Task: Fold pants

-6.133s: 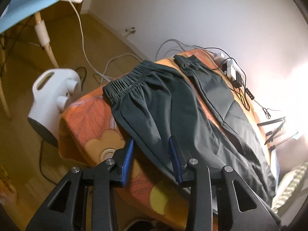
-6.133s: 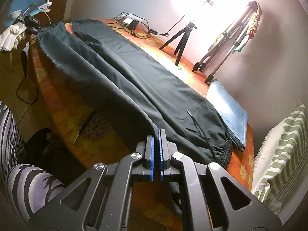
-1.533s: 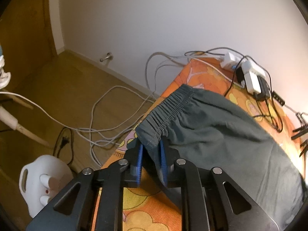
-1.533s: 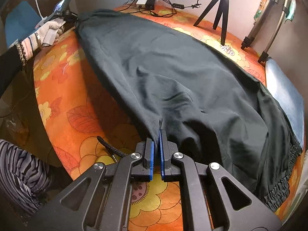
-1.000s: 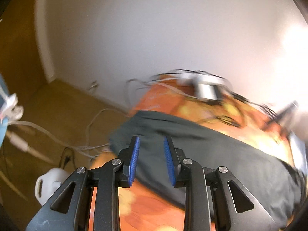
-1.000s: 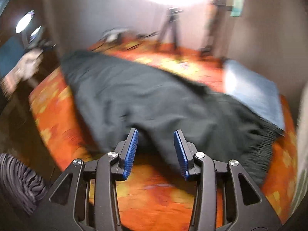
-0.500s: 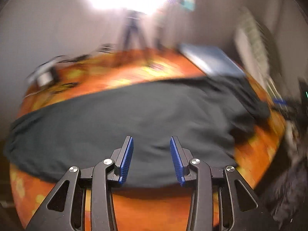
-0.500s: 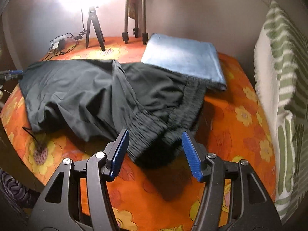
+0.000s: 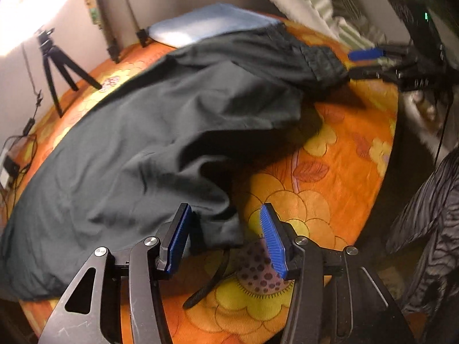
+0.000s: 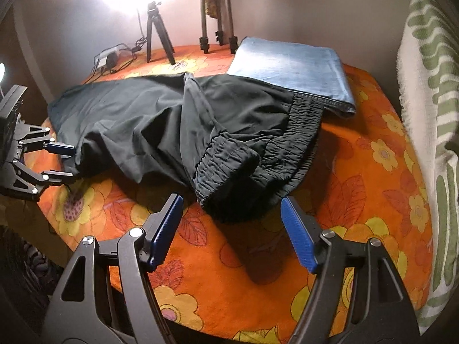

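Orange flowered cloth, soft and slightly napped, spread over a rounded table top, yellow blossoms and red leaves all across it. Dark pants heaped along its middle, thin matte fabric in loose creases, doubled lengthwise, gathered elastic waistband bunched toward the near edge in the right wrist view. Just beyond, partly under the waistband end, a folded blue denim piece, flat and rectangular. Green-and-white striped pillow with a nubby weave along the right side.

Left gripper: blue ribbed pads, jaws just been opening, parted around a fold of the pants' edge, pads not pressing on the fabric. Black drawstring trailing on the cloth just below. Right gripper: jaws just been opening, spread wide above bare cloth, just short of the waistband, nothing between them.

Only from the right wrist: bright lamp glare on the wall, tall tripod legs, chargers and cables near the small black tripod, and the left gripper seen from the side at the pants' far end. Only from the left wrist: a striped sleeve at the right edge, blurred.
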`<state>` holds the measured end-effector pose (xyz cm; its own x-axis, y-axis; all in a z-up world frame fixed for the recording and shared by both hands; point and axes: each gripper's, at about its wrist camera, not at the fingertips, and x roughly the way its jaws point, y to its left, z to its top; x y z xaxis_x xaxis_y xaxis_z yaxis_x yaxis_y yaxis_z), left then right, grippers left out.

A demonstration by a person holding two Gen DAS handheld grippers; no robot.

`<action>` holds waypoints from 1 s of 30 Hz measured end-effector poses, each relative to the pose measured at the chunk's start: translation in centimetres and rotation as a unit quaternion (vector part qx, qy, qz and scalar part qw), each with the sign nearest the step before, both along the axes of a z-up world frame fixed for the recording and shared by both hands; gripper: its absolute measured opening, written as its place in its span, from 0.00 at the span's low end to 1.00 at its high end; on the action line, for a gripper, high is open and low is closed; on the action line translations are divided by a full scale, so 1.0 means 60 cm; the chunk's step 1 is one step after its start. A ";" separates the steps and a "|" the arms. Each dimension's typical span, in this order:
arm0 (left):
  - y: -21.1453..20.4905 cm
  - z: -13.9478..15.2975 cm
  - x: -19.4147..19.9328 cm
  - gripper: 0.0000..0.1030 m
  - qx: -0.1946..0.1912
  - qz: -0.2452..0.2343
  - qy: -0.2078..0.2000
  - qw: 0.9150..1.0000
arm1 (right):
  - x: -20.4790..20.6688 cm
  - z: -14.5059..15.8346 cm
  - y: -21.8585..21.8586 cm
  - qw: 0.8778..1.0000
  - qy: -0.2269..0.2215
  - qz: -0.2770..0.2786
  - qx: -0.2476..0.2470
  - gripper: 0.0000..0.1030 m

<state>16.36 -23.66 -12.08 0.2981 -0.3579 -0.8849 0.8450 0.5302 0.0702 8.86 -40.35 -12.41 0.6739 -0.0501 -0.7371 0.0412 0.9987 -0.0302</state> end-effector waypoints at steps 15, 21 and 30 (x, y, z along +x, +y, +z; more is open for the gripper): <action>-0.009 -0.038 0.017 0.11 0.003 0.004 -0.013 1.000 | 0.064 -0.004 0.009 0.998 0.023 0.047 0.018 0.13; 0.002 -0.032 0.019 0.07 -0.007 -0.004 -0.008 1.000 | 0.085 0.082 -0.044 0.999 -0.029 0.006 0.016 0.12; 0.003 -0.038 0.025 0.06 -0.020 -0.012 0.012 1.000 | 0.217 0.064 -0.154 0.995 0.033 -0.081 -0.045 0.11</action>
<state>17.85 -23.50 -14.37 0.2669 -0.3996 -0.8770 0.8591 0.5111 0.0286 21.86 -49.61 -8.56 0.6024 -0.2212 -0.7670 0.1957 0.9724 -0.1267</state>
